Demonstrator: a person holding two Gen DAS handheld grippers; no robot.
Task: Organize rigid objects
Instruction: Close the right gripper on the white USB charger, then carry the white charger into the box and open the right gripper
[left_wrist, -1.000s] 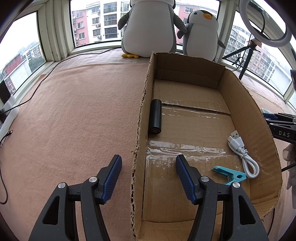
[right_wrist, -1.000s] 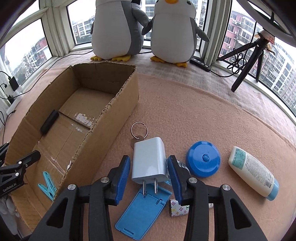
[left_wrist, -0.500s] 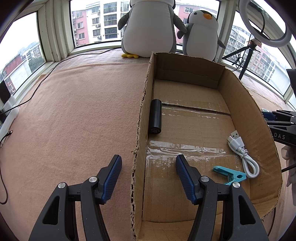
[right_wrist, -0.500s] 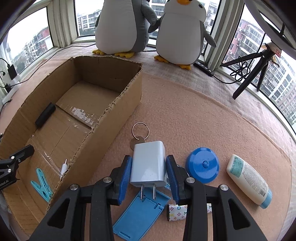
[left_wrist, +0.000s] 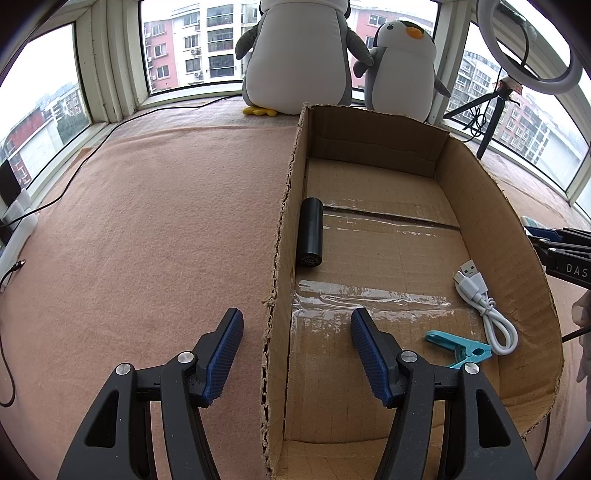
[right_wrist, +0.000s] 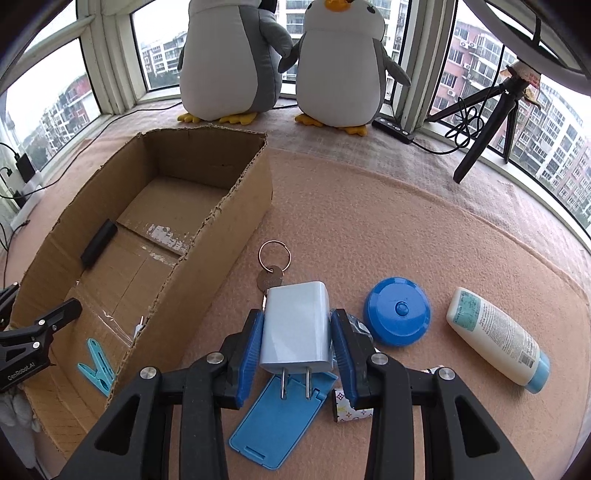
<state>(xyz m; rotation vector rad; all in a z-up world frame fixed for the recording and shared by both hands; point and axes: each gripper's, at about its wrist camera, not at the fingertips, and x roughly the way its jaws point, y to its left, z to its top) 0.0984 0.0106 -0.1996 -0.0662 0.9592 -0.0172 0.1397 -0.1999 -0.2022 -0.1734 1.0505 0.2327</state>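
My right gripper (right_wrist: 295, 343) is shut on a pale blue wall charger (right_wrist: 295, 325), lifted above the pink mat with its prongs toward the camera. Under it lie a blue phone stand (right_wrist: 277, 424), a key on a ring (right_wrist: 271, 273), a blue round lid (right_wrist: 397, 312), a white lotion bottle (right_wrist: 495, 336) and a small patterned roll (right_wrist: 349, 408). The open cardboard box (right_wrist: 229, 206) sits left of these. My left gripper (left_wrist: 295, 354) is open, straddling the box's left wall (left_wrist: 280, 258). In the box lie a black cylinder (left_wrist: 311, 232), a white USB cable (left_wrist: 484, 306) and a teal clip (left_wrist: 461, 349).
Two plush penguins (right_wrist: 236, 55) stand at the window sill behind the box. A black tripod (right_wrist: 484, 114) and a power strip (right_wrist: 393, 129) are at the back right. Cables (left_wrist: 74, 173) run along the mat's left side.
The right gripper with the charger has risen and drawn back a little, so the items under it show more. The left gripper has stayed put.
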